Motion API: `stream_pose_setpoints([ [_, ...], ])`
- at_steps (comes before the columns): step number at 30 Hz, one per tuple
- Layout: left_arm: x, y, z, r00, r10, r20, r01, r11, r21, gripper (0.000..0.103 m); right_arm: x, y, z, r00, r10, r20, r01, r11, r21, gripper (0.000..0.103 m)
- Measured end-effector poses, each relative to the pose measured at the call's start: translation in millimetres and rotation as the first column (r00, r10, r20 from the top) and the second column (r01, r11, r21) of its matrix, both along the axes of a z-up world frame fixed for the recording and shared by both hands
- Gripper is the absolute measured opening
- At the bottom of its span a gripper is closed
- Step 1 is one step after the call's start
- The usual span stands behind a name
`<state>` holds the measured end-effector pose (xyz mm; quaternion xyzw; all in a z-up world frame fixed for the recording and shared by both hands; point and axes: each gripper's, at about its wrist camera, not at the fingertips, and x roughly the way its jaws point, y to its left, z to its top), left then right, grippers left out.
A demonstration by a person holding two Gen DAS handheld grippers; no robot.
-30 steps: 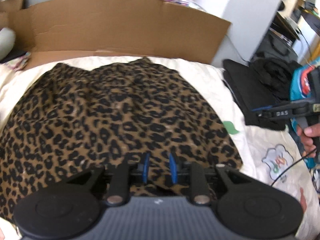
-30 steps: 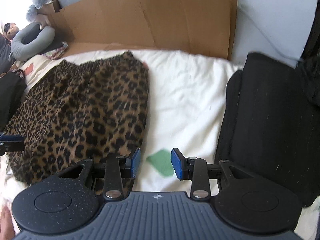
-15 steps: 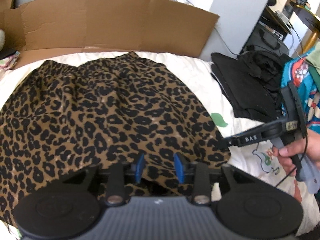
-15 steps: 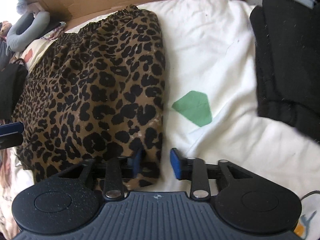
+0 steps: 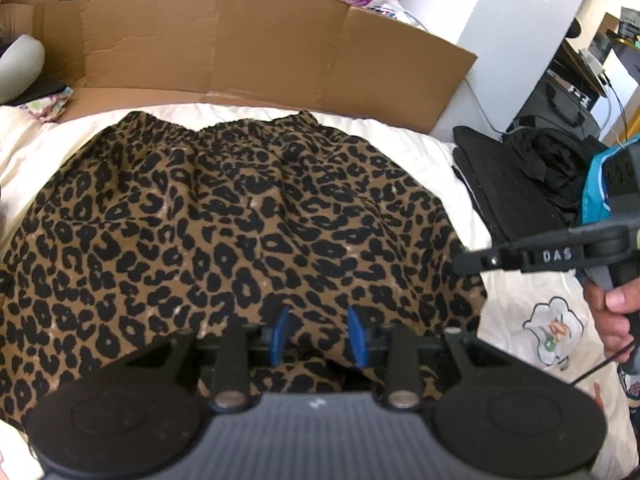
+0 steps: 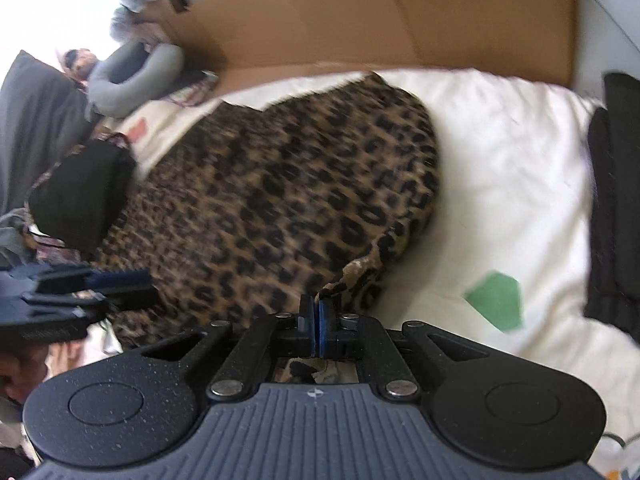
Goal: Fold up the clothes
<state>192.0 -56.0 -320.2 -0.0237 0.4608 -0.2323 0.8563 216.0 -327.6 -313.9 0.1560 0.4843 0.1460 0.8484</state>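
**Leopard skirt spread on the bed, right claw pinching its corner**

The leopard-print skirt (image 5: 240, 220) lies spread across the white bedsheet (image 6: 500, 168), its gathered waistband at the far edge, close to the cardboard sheet (image 5: 256, 40) that stands along the back of the bed. Its hem faces you, and in the left wrist view the fabric fills most of the frame.

Your right claw (image 6: 319, 314) is clenched on the skirt's near right corner: the blue pads meet with a narrow strip of leopard cloth rising from between them, and that corner is lifted a little off the sheet. This view is blurred, so finer detail of the fold is hard to read.

Your left claw (image 5: 318, 334) is released, its blue fingers (image 5: 279, 332) spread apart over the near hem, with fabric showing between and beneath them. You cannot tell from these views whether the pads touch the cloth.

In the left wrist view your right hand (image 5: 612, 312) grips the other tool's handle at the skirt's right edge.

A green patch (image 6: 496, 300) marks the sheet just right of the skirt. Dark folded clothing (image 5: 516, 184) sits at the bed's right side, well apart from the skirt, and a grey neck pillow (image 6: 132, 80) rests at the far left.
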Motion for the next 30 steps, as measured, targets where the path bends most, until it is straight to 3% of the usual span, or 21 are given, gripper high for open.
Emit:
stream_pose_setpoints([
  [13,6.8,13.4,-1.6,0.997,0.071,-0.006,-0.071,0.997,0.006,0.035,32.5,54.7,-0.1,0.998,0.051,0.049,-0.052,0.998,0.041,0.0],
  [22,8.9,23.0,-8.6,0.994,0.104,-0.036,-0.103,0.995,0.016,0.034,46.9,78.7,-33.1,0.997,0.073,0.03,-0.072,0.997,-0.028,0.004],
  [24,8.3,22.3,-8.7,0.994,0.101,-0.038,-0.1,0.995,0.014,0.034,49.7,78.5,-40.4,0.997,0.076,0.003,-0.076,0.997,-0.027,0.014],
  [25,8.0,21.3,-9.0,0.994,0.096,-0.042,-0.096,0.995,0.014,0.034,50.6,78.3,-42.9,0.997,0.075,-0.006,-0.076,0.997,-0.029,0.022],
  [26,7.7,20.3,-9.4,0.995,0.092,-0.047,-0.091,0.996,0.014,0.034,50.9,78.2,-44.6,0.997,0.073,-0.011,-0.074,0.997,-0.028,0.037],
  [27,6.9,19.1,-10.0,0.995,0.085,-0.051,-0.085,0.996,0.019,0.034,51.0,78.4,-46.7,0.997,0.072,-0.018,-0.073,0.997,-0.021,0.043],
  [30,3.9,16.2,-14.3,0.995,0.068,-0.068,-0.065,0.997,0.048,0.034,51.2,80.0,-54.5,0.998,0.059,-0.035,-0.06,0.998,-0.016,0.044],
])
